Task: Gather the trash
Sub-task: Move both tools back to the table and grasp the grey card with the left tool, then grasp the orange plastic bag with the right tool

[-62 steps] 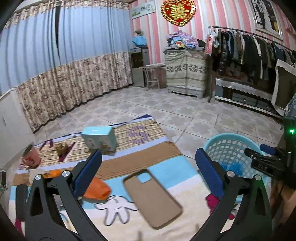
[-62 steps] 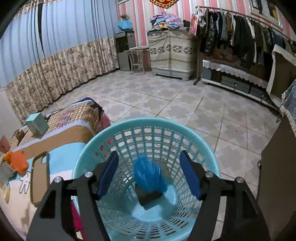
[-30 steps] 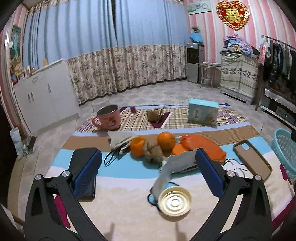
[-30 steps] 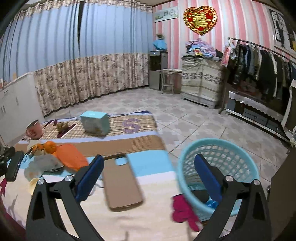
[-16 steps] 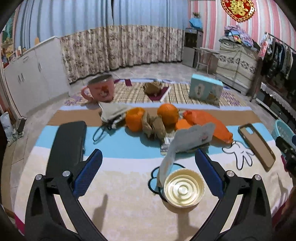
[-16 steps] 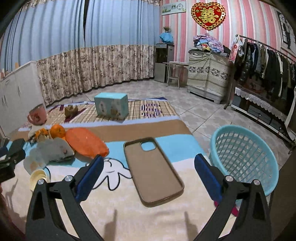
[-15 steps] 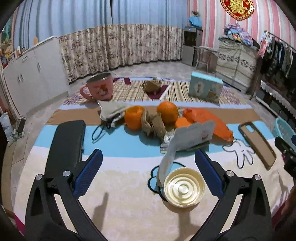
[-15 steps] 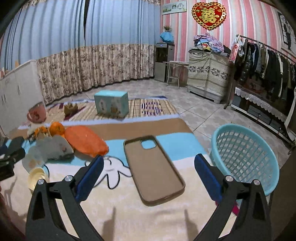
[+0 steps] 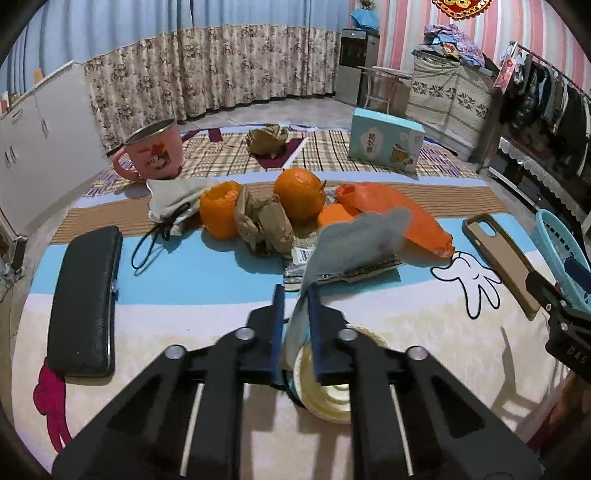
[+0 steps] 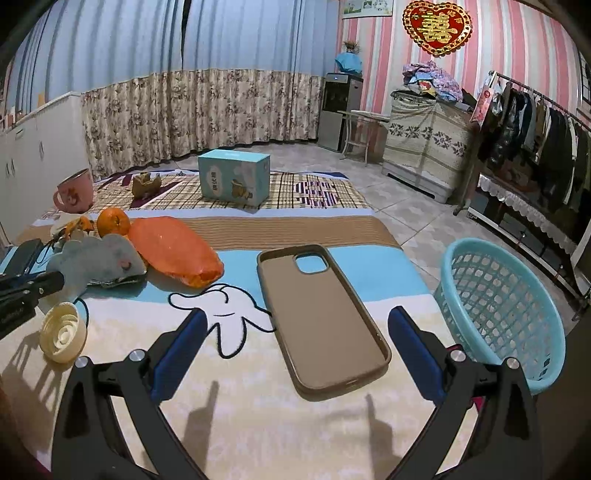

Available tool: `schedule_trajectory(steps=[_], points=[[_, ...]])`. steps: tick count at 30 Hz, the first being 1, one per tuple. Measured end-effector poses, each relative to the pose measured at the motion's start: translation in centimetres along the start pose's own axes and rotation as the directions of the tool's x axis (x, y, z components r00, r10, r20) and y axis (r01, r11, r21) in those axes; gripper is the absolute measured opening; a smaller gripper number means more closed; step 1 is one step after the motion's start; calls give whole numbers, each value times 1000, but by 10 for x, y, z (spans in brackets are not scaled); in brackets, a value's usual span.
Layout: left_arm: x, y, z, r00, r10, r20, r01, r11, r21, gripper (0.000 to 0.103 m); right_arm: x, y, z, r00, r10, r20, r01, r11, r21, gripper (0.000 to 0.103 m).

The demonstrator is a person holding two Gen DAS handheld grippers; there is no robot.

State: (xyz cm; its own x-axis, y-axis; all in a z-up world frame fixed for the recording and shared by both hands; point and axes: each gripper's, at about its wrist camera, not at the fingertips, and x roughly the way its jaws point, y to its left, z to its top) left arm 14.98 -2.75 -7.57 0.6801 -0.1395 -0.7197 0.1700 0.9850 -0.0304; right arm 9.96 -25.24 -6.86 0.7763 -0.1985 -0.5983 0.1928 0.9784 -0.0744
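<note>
Down on my left, I hold my left hand-held gripper tilted toward the blanket, its blue pads pinched together on the lower end of a grey crumpled wrapper. That wrapper rises from the pads and leans back over a flat printed packet. Just beneath the gripper's fingers sits a cream plastic lid, lying open side up on the blanket.

Further left lies a black case, flat and well apart from the rest. Behind the wrapper is a cluster: a pale drawstring pouch, a hollowed orange peel, a wad of brown paper, a whole orange and an orange plastic bag. At the back stand a pink mug and a light blue carton.

To the right, my right hand-held gripper hangs low over the blanket with its blue pads spread wide and nothing between them. A brown phone case lies hollow side up in the gap. Beyond the blanket's right edge stands the turquoise basket on the tiled floor. Floral curtains line the far wall, a red heart ornament hangs on pink stripes, and a clothes rack fills the right side.
</note>
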Motion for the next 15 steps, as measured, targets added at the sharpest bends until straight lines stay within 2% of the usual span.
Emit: schedule_trajectory(steps=[4,9,15], points=[[-16,4,3,998,15,58,-14,1000,-12,0,2,6,5,1000,21,-2,-21,1000,-19,96],[-45,3,6,982,64,176,-68,998,18,0,7,18,12,998,68,-9,-68,996,-57,96],[-57,18,12,974,77,214,-77,997,-11,0,26,44,24,994,100,-43,-105,987,-122,96]])
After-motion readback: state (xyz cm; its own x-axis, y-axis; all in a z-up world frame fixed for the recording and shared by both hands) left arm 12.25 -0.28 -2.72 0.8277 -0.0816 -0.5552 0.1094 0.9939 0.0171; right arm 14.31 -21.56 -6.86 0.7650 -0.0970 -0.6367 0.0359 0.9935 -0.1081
